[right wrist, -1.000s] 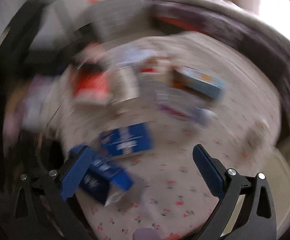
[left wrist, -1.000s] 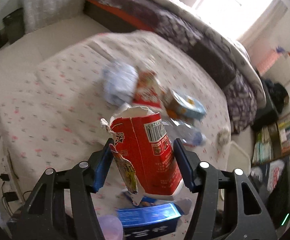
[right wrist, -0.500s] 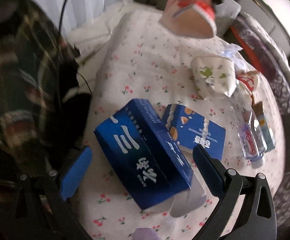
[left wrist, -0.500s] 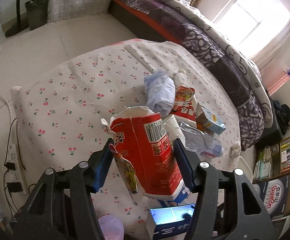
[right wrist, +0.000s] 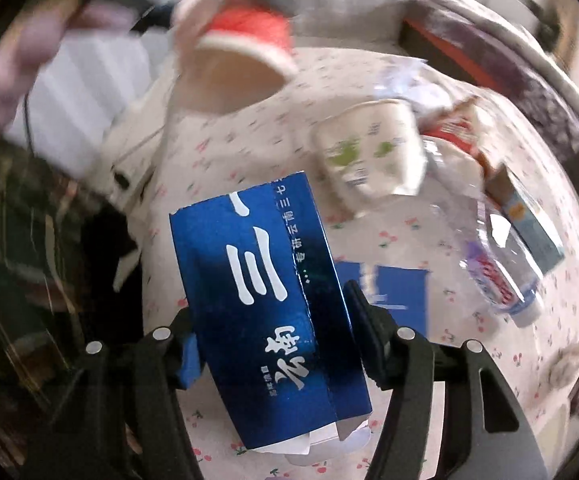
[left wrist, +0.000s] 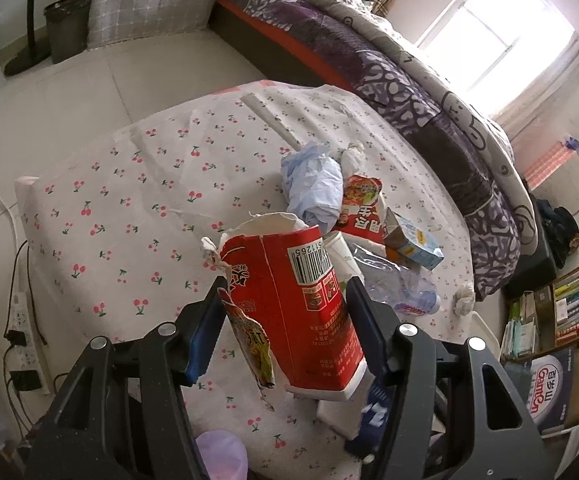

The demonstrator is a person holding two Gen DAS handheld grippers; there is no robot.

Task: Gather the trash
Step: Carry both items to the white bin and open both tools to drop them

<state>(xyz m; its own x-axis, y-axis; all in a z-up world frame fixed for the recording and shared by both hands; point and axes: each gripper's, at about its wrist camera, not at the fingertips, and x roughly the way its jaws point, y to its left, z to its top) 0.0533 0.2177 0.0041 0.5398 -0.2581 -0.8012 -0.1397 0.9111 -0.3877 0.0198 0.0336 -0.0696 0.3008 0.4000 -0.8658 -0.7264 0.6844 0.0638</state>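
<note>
**Two items gripped, most trash left on the cloth**

Left gripper (left wrist: pixel 285 320): clamped on a torn red carton (left wrist: pixel 293 304), held upright above the cherry-print cloth (left wrist: pixel 129 200). Right gripper (right wrist: pixel 273 340): closed on a blue box (right wrist: pixel 269 308), pads pressed against both its sides; the view is blurred, so whether the box is lifted clear cannot be told.

Judged progress: early. Two pieces are in hand, none seen binned. Left on the cloth: a blue bag (left wrist: pixel 313 184), a red wrapper (left wrist: pixel 363 208), a small carton (left wrist: pixel 413 242), a clear bottle (left wrist: pixel 397 284), a white cup (right wrist: pixel 373 152), a second blue pack (right wrist: pixel 389 284).

A dark bin (left wrist: pixel 67 24) stands well apart on the floor by the bed (left wrist: pixel 409 80). A power strip (left wrist: pixel 21 320) and cables lie beside the cloth's edge.
</note>
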